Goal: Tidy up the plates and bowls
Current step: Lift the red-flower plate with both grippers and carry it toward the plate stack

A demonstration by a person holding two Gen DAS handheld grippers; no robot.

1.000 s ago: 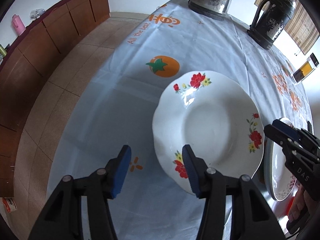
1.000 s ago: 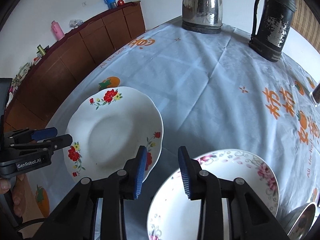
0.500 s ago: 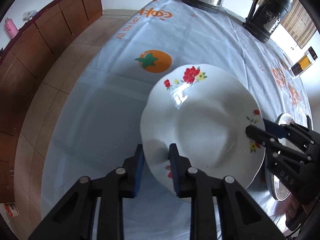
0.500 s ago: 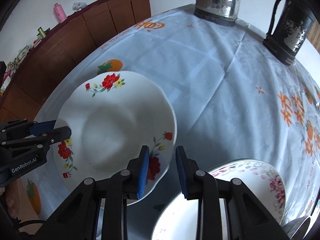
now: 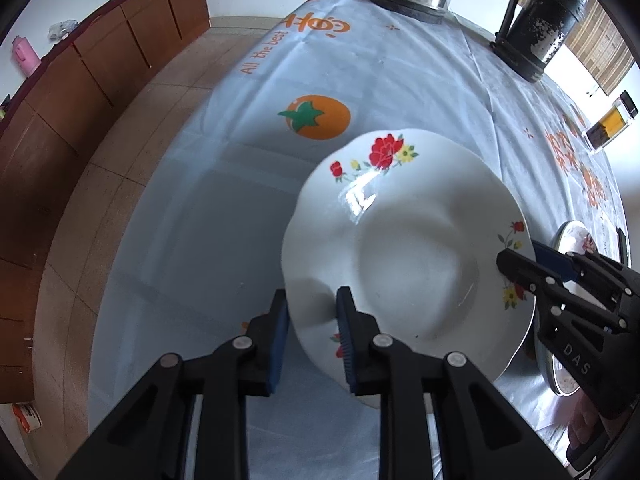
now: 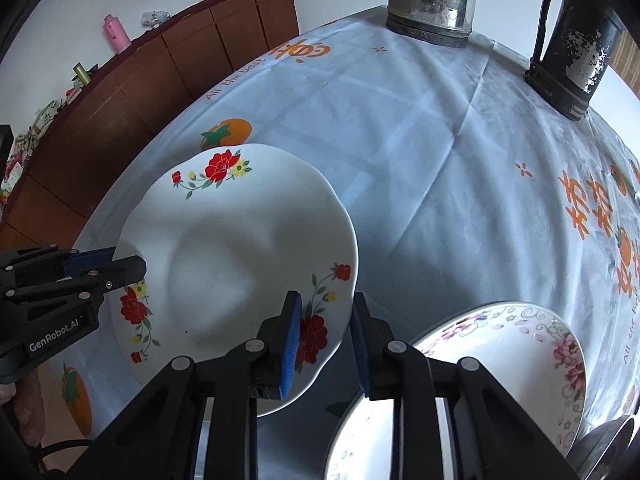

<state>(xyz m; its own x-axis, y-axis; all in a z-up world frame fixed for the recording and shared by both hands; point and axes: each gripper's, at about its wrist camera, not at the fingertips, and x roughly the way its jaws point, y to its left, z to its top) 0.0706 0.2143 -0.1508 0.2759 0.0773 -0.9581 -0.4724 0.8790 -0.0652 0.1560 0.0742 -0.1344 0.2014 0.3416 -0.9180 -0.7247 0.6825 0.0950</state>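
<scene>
Red-flowered white plate (image 5: 408,256) is held at both ends, lifted clear of the blue tablecloth (image 5: 224,208), tilted a bit, with a shadow cast on the cloth underneath. Its near rim is pinched by the left gripper (image 5: 310,328), one blue pad above the rim and one below, so the fingers are closed on it. The opposite rim is clamped the same way by the right gripper (image 6: 324,344), pads pressed against the rim by the big red flower. In the left wrist view the right gripper (image 5: 560,280) can be seen coming in from the right edge, gripping the plate's far side.

Just to the right of the held plate, a pink-flowered plate (image 6: 500,364) is seen sitting on the cloth, partly hidden behind the right gripper's fingers. Whether it is a single plate or a stack can't be told.

Further back on the table, a steel kettle (image 6: 432,4) and a worn black jug (image 6: 576,40) are parked near the far edge, well apart from the plates. A brown cabinet (image 5: 80,92) is lined up along the wall on the left.
</scene>
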